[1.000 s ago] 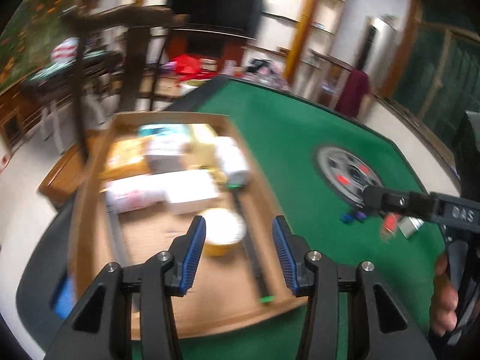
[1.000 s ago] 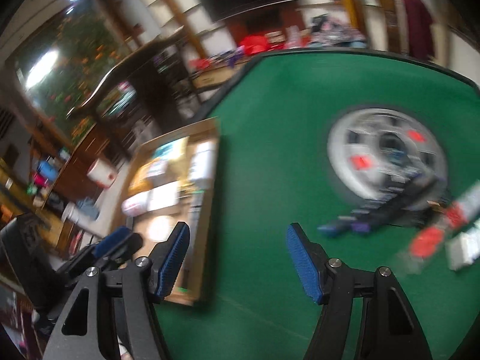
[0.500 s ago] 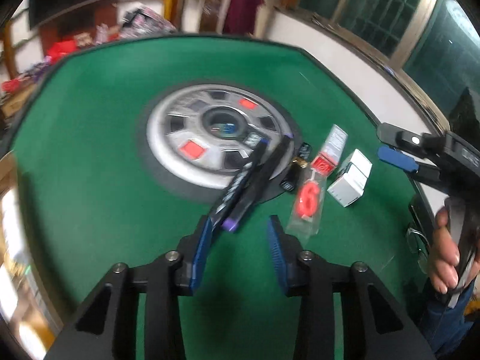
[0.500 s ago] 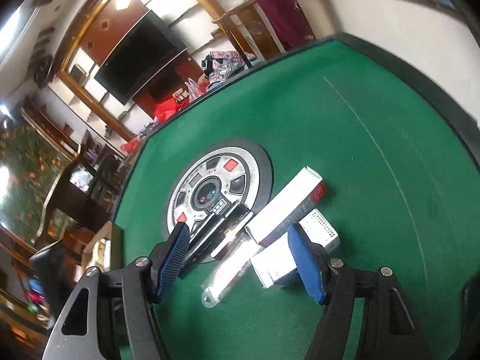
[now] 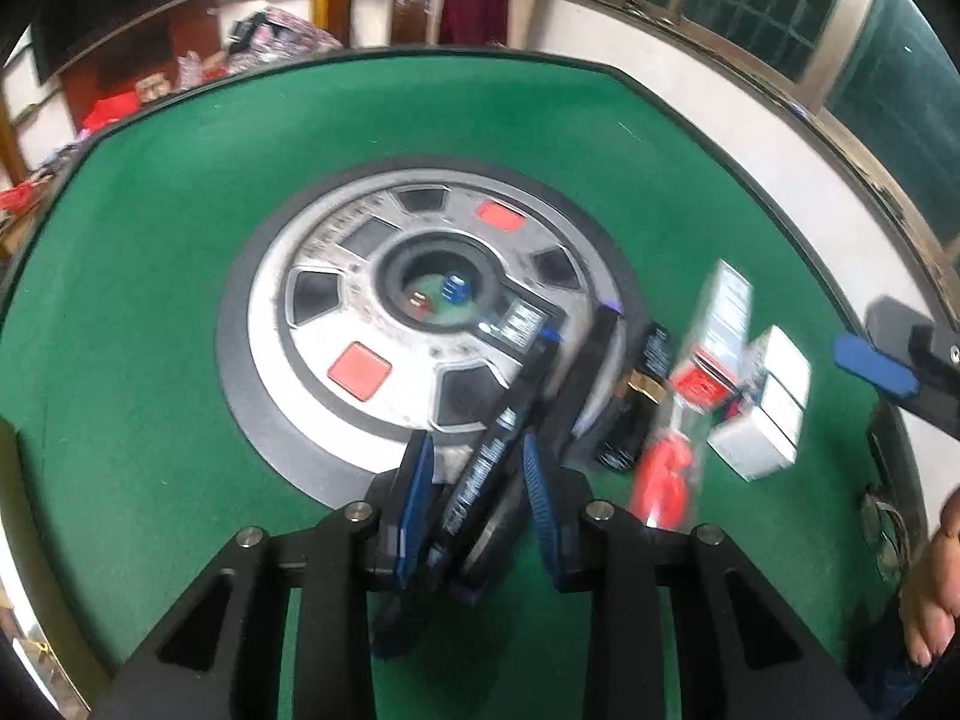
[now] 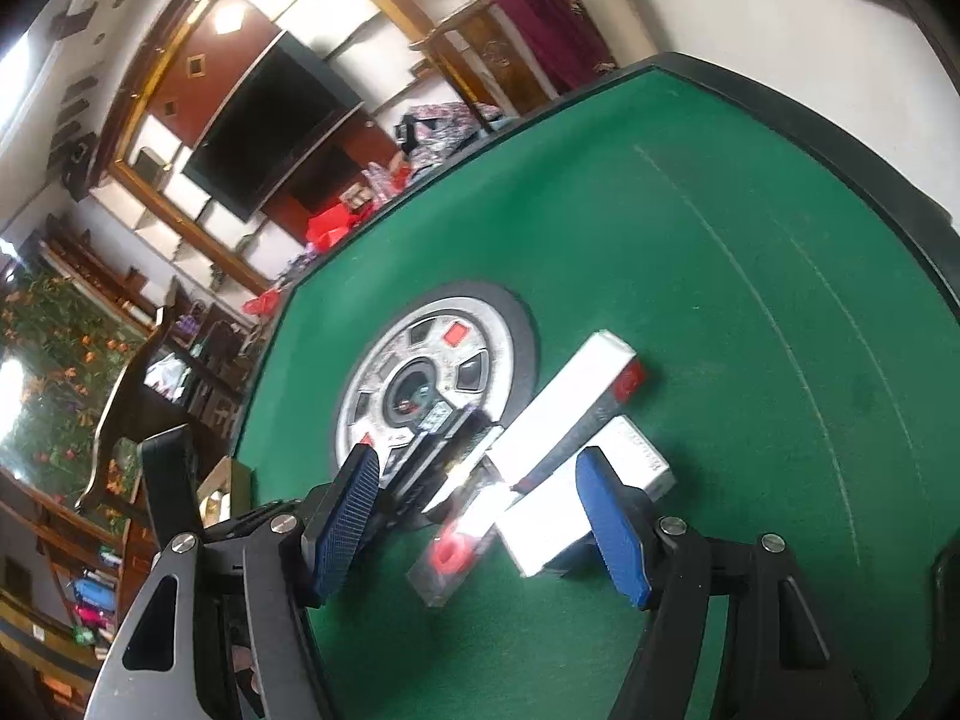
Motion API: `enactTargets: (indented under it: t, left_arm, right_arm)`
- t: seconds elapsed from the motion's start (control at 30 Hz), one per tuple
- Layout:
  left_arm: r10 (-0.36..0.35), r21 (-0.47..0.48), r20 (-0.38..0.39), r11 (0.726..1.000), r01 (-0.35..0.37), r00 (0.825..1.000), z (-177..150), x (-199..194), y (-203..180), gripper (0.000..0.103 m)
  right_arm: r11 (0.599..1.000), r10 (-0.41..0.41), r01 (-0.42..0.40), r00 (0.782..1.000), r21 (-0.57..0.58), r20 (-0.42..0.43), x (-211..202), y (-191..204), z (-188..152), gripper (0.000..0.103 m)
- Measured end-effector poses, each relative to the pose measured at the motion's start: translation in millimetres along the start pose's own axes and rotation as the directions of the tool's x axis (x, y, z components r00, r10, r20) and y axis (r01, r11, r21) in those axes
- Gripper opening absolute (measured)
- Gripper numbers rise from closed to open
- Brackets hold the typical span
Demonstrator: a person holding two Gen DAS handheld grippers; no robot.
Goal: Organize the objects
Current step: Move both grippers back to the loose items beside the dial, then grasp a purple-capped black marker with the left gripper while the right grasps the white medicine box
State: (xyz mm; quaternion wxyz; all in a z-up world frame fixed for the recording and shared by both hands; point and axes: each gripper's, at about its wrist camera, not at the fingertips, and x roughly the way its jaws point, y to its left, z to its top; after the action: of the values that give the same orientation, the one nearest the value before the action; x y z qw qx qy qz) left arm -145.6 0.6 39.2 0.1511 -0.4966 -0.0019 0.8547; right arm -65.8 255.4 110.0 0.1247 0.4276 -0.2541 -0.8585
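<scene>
On the green table a cluster of items lies beside the round silver hub (image 5: 420, 312). My left gripper (image 5: 480, 486) is open, its blue pads on either side of a long dark blue pen-like pack (image 5: 498, 438); contact is unclear. A second dark pack (image 5: 585, 384) lies beside it. Right of these lie a small black and gold item (image 5: 636, 408), a clear packet with red contents (image 5: 666, 474) and white boxes (image 5: 762, 414). My right gripper (image 6: 486, 510) is open above the clear packet (image 6: 456, 546), a long white box (image 6: 564, 408) and a white box (image 6: 558, 510).
The hub (image 6: 432, 378) sits at the table centre. The table's black rim (image 6: 840, 138) curves along the far and right sides. A wooden tray's corner (image 6: 216, 492) shows at the left. Green felt (image 5: 150, 252) stretches left of the hub.
My left gripper has swung from the wooden tray to the hub and come down around the dark pen pack. My right gripper has moved in low over the white boxes and packet.
</scene>
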Motion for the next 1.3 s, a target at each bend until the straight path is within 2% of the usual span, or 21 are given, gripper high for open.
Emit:
enactTargets:
  t: [0.1, 0.17, 0.23, 0.33, 0.37, 0.5, 0.53, 0.63, 0.8, 0.87, 0.9, 0.97, 1.1, 1.3]
  left_arm:
    - [0.023, -0.056, -0.007, 0.998, -0.023, 1.0, -2, 5, 10, 0.028]
    - [0.078, -0.046, 0.015, 0.996, -0.077, 0.997, -11, 0, 13, 0.026]
    - [0.123, -0.062, 0.02, 0.991, -0.122, 0.992, -21, -5, 15, 0.023]
    - [0.153, -0.103, 0.043, 0.984, -0.148, 0.987, -37, -13, 19, 0.017]
    - [0.173, -0.116, 0.056, 0.979, -0.166, 0.983, -44, -16, 21, 0.015]
    - [0.189, -0.14, 0.08, 0.974, -0.176, 0.979, -51, -17, 25, 0.014]
    - [0.195, -0.134, 0.083, 0.974, -0.183, 0.977, -51, -17, 25, 0.014]
    - [0.208, -0.129, 0.092, 0.972, -0.195, 0.974, -52, -16, 25, 0.014]
    - [0.219, -0.136, 0.108, 0.969, -0.204, 0.97, -47, -13, 23, 0.014]
    - [0.218, -0.139, 0.115, 0.97, -0.201, 0.969, -48, -13, 23, 0.014]
    - [0.214, -0.143, 0.117, 0.97, -0.196, 0.97, -47, -13, 24, 0.014]
    - [0.193, -0.16, 0.12, 0.972, -0.173, 0.974, -47, -14, 27, 0.014]
    - [0.162, -0.19, 0.129, 0.972, -0.136, 0.978, -50, -17, 33, 0.014]
    - [0.162, -0.216, 0.177, 0.969, -0.122, 0.971, -51, -27, 37, 0.014]
  right_arm:
    - [0.998, -0.053, 0.053, 0.999, 0.031, -0.003, 1, -9, 2, 0.075]
    - [0.992, -0.116, 0.116, 0.993, 0.043, -0.015, 4, -14, 2, 0.075]
    - [0.974, -0.218, 0.22, 0.975, 0.051, -0.042, 8, -21, 3, 0.076]
    - [0.959, -0.264, 0.27, 0.962, 0.086, -0.075, 13, -32, 3, 0.076]
    - [0.958, -0.264, 0.272, 0.961, 0.094, -0.087, 16, -34, 2, 0.076]
    - [0.964, -0.24, 0.251, 0.964, 0.09, -0.117, 28, -33, -1, 0.076]
    - [0.961, -0.259, 0.268, 0.959, 0.068, -0.116, 31, -29, -2, 0.076]
    - [0.962, -0.265, 0.269, 0.96, 0.046, -0.087, 37, -23, -5, 0.078]
    - [0.963, -0.265, 0.261, 0.962, -0.071, -0.06, 50, -5, -14, 0.078]
    - [0.978, -0.202, 0.198, 0.977, -0.064, -0.069, 50, -4, -16, 0.063]
    - [0.98, -0.194, 0.19, 0.978, -0.065, -0.071, 50, -5, -15, 0.061]
    - [0.98, -0.187, 0.183, 0.981, -0.077, -0.049, 43, -4, -14, 0.041]
    - [0.983, -0.17, 0.17, 0.985, -0.068, -0.002, 29, -2, -12, 0.039]
    - [0.985, -0.142, 0.147, 0.988, -0.092, 0.066, 13, 9, -13, 0.039]
